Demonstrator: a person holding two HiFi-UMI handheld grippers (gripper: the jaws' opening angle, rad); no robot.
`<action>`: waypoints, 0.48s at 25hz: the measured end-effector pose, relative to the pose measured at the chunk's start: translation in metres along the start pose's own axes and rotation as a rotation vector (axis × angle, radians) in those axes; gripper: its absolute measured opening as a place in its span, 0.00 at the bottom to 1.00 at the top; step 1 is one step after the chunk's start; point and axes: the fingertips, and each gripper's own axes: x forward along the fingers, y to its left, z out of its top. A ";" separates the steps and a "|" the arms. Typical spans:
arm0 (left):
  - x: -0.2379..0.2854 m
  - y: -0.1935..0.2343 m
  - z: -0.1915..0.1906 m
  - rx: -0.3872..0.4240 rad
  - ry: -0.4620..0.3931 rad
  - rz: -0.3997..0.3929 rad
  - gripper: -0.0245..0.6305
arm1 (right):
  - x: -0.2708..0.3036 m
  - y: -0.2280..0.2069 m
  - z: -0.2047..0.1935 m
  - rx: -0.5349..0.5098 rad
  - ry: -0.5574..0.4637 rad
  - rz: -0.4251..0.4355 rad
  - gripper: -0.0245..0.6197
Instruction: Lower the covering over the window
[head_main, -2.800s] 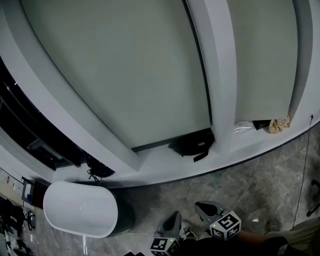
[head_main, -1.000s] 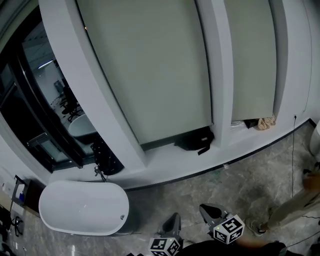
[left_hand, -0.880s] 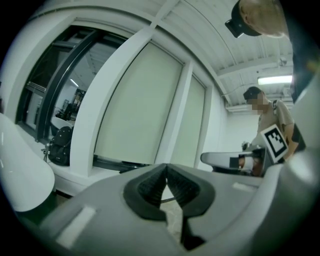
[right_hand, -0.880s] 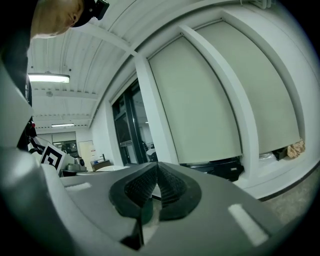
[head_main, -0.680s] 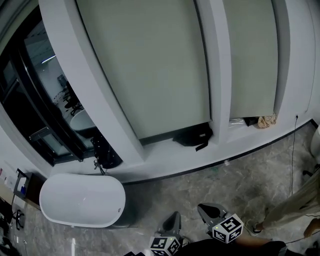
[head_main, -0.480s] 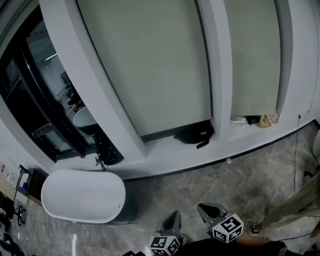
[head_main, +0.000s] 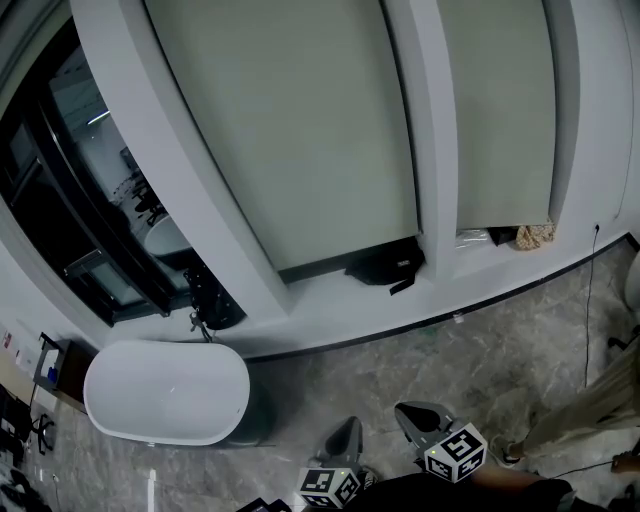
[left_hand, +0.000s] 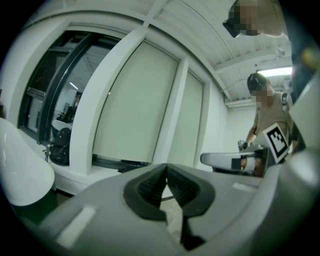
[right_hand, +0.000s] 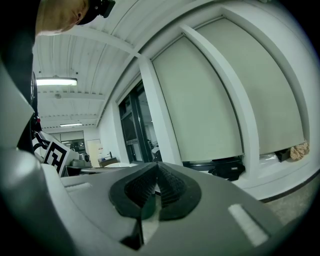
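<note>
Evidently idle, left gripper (head_main: 351, 432) and right gripper (head_main: 409, 414) hung low, jaws pressed together on nothing, well back from the blind (head_main: 290, 130), which already looked almost fully lowered.

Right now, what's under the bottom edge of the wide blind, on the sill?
A black bag lies on the white sill just below the wide blind. The blind covers the window behind it, so nothing there can be seen.

white bathtub (head_main: 165, 392) on floor (head_main: 420, 365) | black bag (head_main: 385, 267) on sill (head_main: 330, 315) | tan bundle (head_main: 535, 236) on sill
</note>
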 end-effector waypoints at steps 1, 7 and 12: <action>0.000 0.000 0.000 0.003 -0.001 -0.002 0.05 | 0.000 0.000 0.000 -0.001 0.000 -0.001 0.05; -0.001 0.002 0.001 0.010 -0.005 -0.011 0.05 | 0.000 0.000 -0.002 -0.017 -0.006 -0.017 0.05; -0.003 0.002 -0.006 0.010 0.007 -0.018 0.05 | -0.002 0.001 -0.006 -0.018 -0.005 -0.024 0.05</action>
